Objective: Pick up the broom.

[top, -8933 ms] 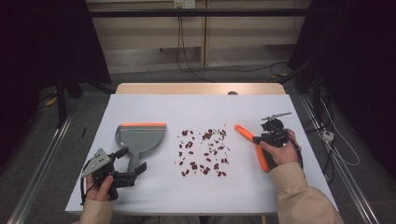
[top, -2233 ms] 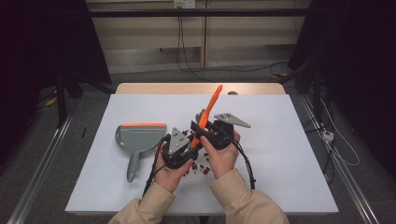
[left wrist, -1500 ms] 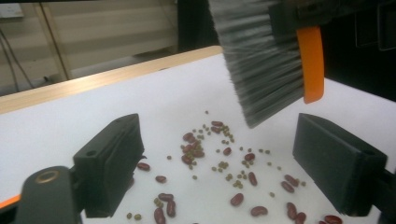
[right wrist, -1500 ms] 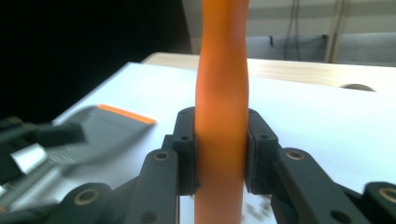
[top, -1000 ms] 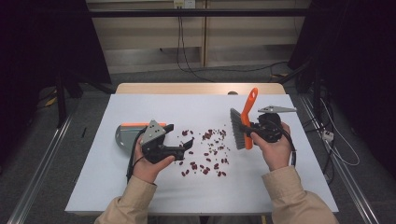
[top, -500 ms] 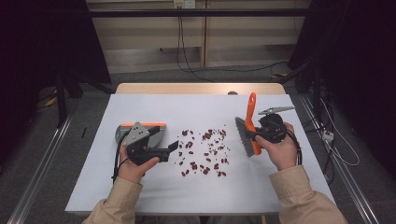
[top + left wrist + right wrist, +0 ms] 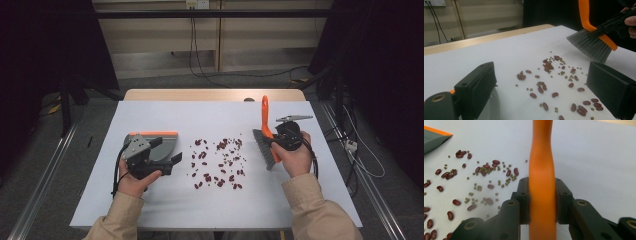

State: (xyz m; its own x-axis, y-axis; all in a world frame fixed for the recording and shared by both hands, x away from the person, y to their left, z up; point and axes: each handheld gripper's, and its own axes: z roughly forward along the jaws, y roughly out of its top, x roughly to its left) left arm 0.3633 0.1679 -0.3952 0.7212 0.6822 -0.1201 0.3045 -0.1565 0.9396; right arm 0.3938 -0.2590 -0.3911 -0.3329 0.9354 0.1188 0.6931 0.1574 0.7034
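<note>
Dark red beans and small green peas (image 7: 217, 162) lie scattered mid-table. To their right my right gripper (image 7: 274, 142) is shut on the orange handle of a hand brush (image 7: 265, 117). The brush stands upright, its grey bristles (image 7: 264, 149) low beside the beans. The right gripper view shows the pads (image 7: 524, 202) clamped on the handle (image 7: 541, 170). At the left, my left gripper (image 7: 167, 151) hovers open over a grey dustpan with an orange lip (image 7: 150, 135), jaws pointing at the beans. In the left gripper view the left gripper (image 7: 541, 73) is wide apart and empty; beans (image 7: 549, 75) and brush (image 7: 591, 45) lie beyond.
The white tabletop (image 7: 210, 112) has bare room behind and in front of the beans. A wooden strip (image 7: 200, 94) runs along its far edge. Cables trail on the floor behind and to the right (image 7: 360, 155). A metal rail (image 7: 45, 185) lies left of the table.
The left hand has slid left from the beans to above the dustpan. The right hand has lowered the upright brush toward the table, right of the beans.
</note>
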